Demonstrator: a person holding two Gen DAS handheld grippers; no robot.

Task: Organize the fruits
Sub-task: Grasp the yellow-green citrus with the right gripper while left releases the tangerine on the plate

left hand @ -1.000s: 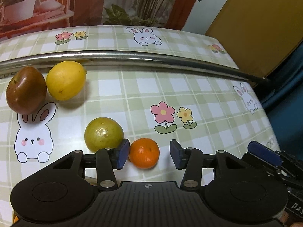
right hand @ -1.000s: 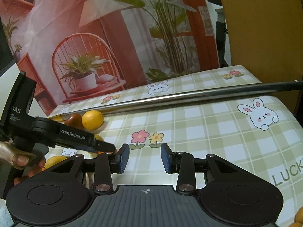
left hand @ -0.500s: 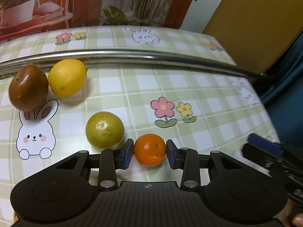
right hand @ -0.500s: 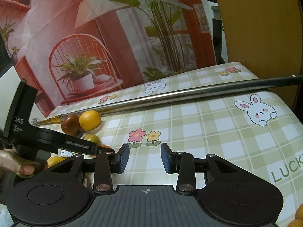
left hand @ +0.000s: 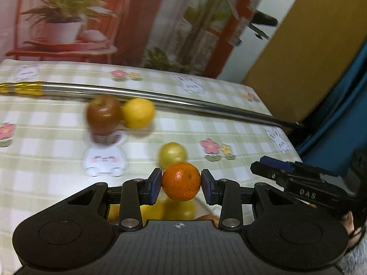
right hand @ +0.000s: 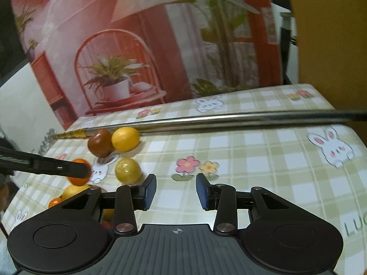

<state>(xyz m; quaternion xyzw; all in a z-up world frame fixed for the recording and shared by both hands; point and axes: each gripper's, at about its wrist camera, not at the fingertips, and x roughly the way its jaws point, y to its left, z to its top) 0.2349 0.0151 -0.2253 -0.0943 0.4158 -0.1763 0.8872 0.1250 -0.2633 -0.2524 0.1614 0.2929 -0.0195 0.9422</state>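
We see the left gripper [left hand: 181, 185] with its fingers [left hand: 154, 186] clenched on the mandarin [left hand: 181, 181], lifted off the bench [left hand: 240, 137] near its front edge. Brown fruit [left hand: 103, 113] touches lemon [left hand: 138, 113] by the metal rod [left hand: 206, 105]. The right gripper [right hand: 176, 191] is empty, its fingers narrowly parted.

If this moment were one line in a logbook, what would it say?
left gripper: shut on small orange, lifted off table | right gripper: nothing between its pads | brown fruit, lemon: beside metal rod
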